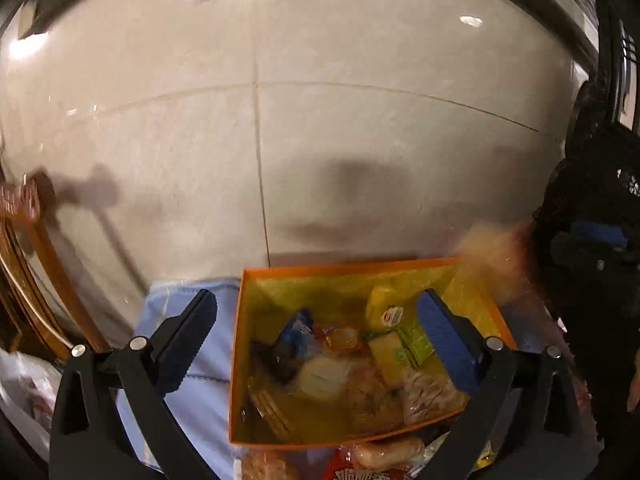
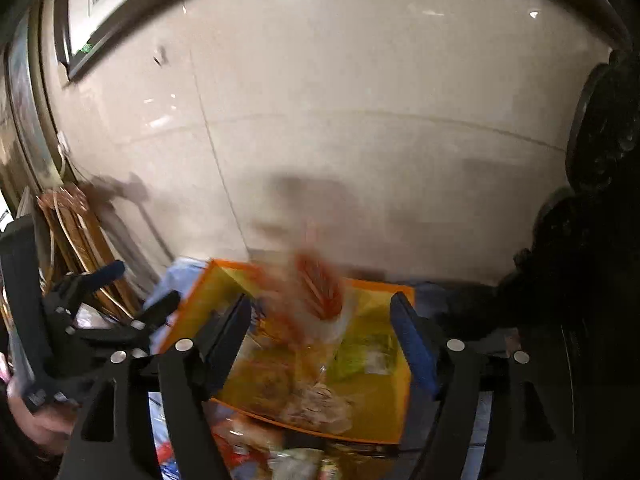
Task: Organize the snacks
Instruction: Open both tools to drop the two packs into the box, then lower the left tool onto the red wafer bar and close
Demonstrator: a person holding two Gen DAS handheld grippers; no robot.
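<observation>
Snacks lie heaped in the orange box [image 1: 472, 280], which shows between both sets of jaws. The left gripper [image 1: 316, 344] has its jaws wide apart and empty, poised above the box's near half. The right gripper [image 2: 320, 344] also has its jaws apart with nothing clamped; just beyond them a red-striped packet [image 2: 320, 288] is smeared by blur over the box, apparently dropping in, though the blur keeps me from being sure. Inside sit a yellow packet [image 1: 384, 308], a green-labelled packet [image 1: 404, 348], a blue wrapper [image 1: 296, 326] and several clear bags of biscuits. More loose snacks [image 1: 380, 460] lie at the box's near edge, on a pale blue cloth [image 1: 192, 400] covering the surface. Behind is a cream tiled wall [image 1: 320, 120].

The step in hand seems to be loading the box. Next, either gripper would need to swing back to the loose pile, straddle one packet and close gently on it.
</observation>
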